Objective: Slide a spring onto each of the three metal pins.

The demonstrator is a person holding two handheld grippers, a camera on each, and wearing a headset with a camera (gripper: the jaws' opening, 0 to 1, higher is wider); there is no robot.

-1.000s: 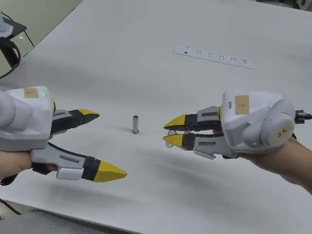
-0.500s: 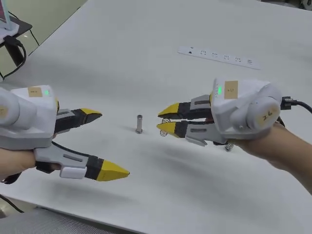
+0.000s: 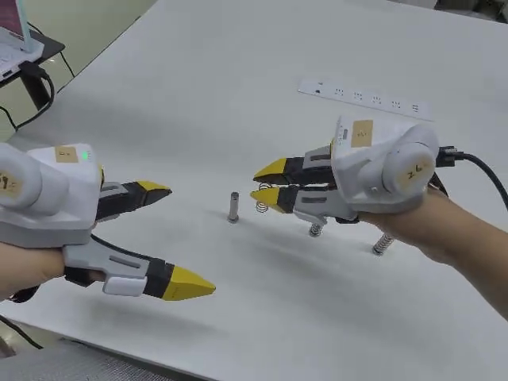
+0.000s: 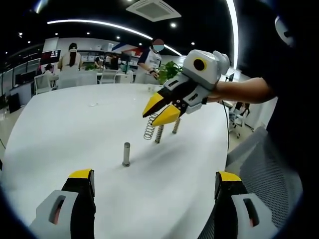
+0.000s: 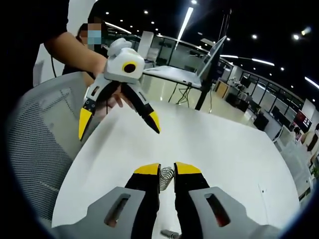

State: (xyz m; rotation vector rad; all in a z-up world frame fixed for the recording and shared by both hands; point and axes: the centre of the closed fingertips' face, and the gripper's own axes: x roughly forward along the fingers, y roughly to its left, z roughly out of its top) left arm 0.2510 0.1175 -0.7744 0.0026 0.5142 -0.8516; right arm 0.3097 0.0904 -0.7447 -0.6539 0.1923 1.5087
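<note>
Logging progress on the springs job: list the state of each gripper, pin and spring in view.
left gripper: open, empty.
right gripper: shut on held spring.
held spring: clamped, on no pin.
bare pin: upright, no spring.
second spring: upright, seemingly on a pin.
third spring: the same.

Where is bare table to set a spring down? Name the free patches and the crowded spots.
Bare tabletop lies wide beyond the bare pin, left of the power strip. Another free patch runs along the near edge, between the left gripper and the right forearm. Crowded: around the right gripper, its spring and the sprung pins.
</note>
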